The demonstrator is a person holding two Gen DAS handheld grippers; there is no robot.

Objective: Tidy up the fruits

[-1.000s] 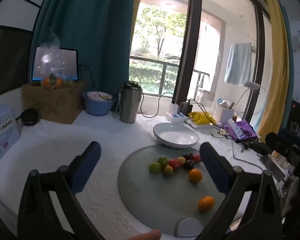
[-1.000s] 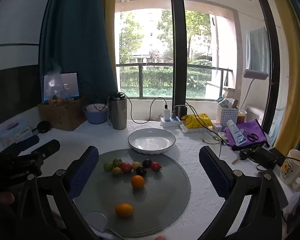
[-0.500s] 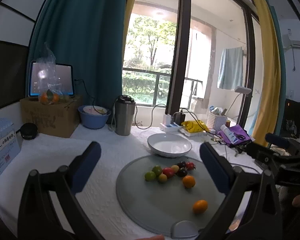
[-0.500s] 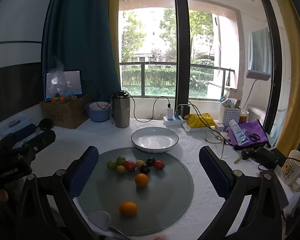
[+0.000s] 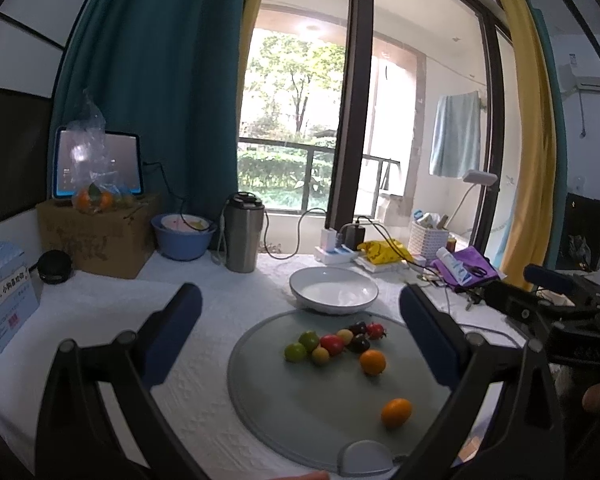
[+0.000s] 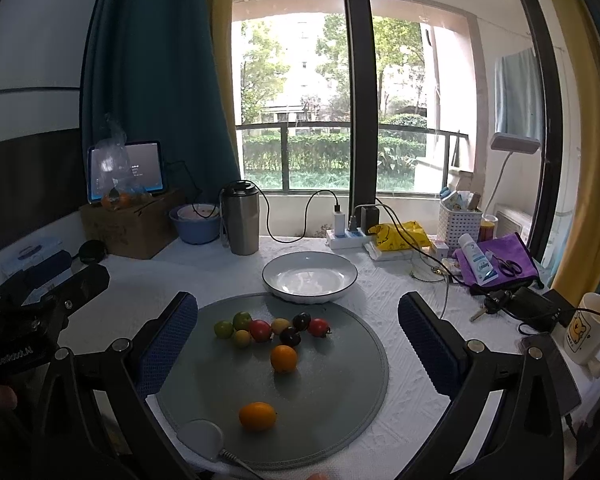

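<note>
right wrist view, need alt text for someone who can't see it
The open right tool, holding nothing, hangs above a round grey mat scattered with small fruits and two oranges, the nearer orange close to the camera. An empty white bowl sits just beyond the mat on a white table facing a window.

Lived-in home, prob. a living/dining rm by a balcony. Floor-to-ceiling glass doors [image 6: 356, 120] w/ dark frames, teal curtain [image 6: 152, 92] & yellow curtain [image 5: 532, 128]; pale blue towel [image 5: 456, 136] hung outside, railing & trees beyond. White textured tablecloth [image 6: 404, 292] on table, w/ domestic clutter: steel thermos jug [image 6: 242, 218], blue plastic basin [image 6: 198, 224], brown cardboard box [image 6: 128, 228] w/ tablet [image 6: 128, 170] propped on it, white power strip w/ chargers [image 6: 348, 236], white woven basket [image 6: 460, 224], purple cloth w/ scissors [image 6: 500, 260], cartoon-bear mug [image 6: 590, 326], white shallow bowl [image 6: 310, 276], round grey glass mat [image 6: 332, 384] w/ small loose fruit [image 6: 272, 330].
</note>
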